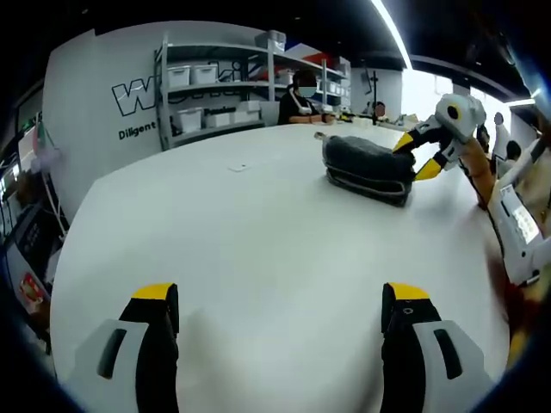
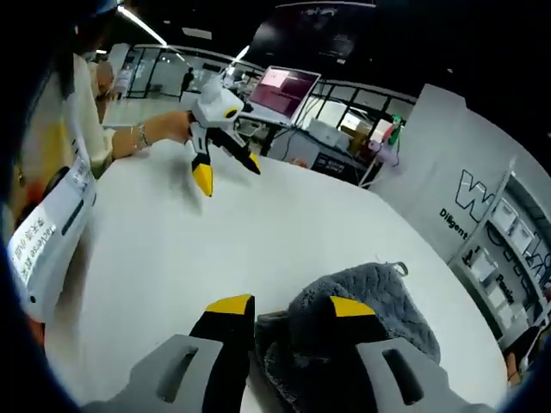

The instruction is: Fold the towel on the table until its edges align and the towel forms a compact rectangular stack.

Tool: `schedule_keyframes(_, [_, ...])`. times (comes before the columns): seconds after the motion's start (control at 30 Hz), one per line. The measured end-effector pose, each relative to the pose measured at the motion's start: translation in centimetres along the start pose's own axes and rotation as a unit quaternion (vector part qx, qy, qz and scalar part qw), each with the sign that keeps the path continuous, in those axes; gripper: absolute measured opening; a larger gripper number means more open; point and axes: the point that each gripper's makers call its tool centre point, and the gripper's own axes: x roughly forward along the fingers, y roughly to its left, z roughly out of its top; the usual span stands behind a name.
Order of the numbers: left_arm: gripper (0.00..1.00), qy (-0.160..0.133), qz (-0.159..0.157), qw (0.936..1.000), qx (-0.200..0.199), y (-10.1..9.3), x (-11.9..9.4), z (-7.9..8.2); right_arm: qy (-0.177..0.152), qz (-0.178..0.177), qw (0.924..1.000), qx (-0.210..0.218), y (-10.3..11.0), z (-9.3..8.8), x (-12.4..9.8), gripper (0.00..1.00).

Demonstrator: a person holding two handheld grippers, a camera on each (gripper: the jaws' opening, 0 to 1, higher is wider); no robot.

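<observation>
Towel (image 1: 368, 169), dark grey and already bunched into a thick folded stack, lies on the white table (image 1: 241, 249) at about two o'clock in the left gripper view. Left gripper (image 1: 280, 320) hovers wide open at six o'clock, holding nothing. Right gripper (image 2: 281, 317) sits at the towel's (image 2: 362, 318) edge, jaws partly open astride a fold; a firm grip is unclear. Likely a final fold: next, square the edges.

Towel (image 1: 368, 168) on table (image 1: 241, 241); right gripper (image 1: 420, 155) at towel's right edge.
</observation>
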Motion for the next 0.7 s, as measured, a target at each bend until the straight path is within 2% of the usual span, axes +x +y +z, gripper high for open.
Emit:
schedule_keyframes(0.07, [0.96, 0.0, 0.0, 1.0, 0.0, 0.0, 0.0, 0.0, -0.015, -0.002, 0.9998, 0.014, -0.4, 0.6, -0.7, 0.38])
schedule_keyframes(0.17, [0.96, 0.0, 0.0, 1.0, 0.0, -0.1, 0.1, 0.0, -0.019, -0.007, 0.9996, 0.022, -0.9, 0.7, -1.4, 0.48])
schedule_keyframes(0.3, [0.96, 0.0, 0.001, 1.0, -0.002, -0.1, 0.1, 0.0, -0.009, -0.035, 0.9987, 0.036, -2.3, 0.2, -2.7, 0.73])
schedule_keyframes(0.4, [0.96, -0.001, 0.001, 1.0, -0.005, -0.1, 0.1, 0.0, 0.01, -0.054, 0.9973, 0.05, -3.3, -0.9, -3.8, 0.91])
schedule_keyframes(0.47, [0.96, -0.002, 0.001, 1.0, -0.007, -0.1, 0.1, 0.1, 0.024, -0.066, 0.9957, 0.06, -3.9, -1.8, -4.3, 0.99])
schedule_keyframes(0.6, [0.97, -0.007, -0.004, 0.9998, -0.018, -0.5, 0.2, 0.5, 0.044, -0.085, 0.9897, 0.107, -5.3, -3.8, -5.7, 0.99])
schedule_keyframes(0.7, [0.98, -0.01, -0.003, 0.9998, -0.02, -1.1, 0.4, 1.0, 0.043, -0.096, 0.9874, 0.119, -6.1, -4.7, -6.5, 0.99])
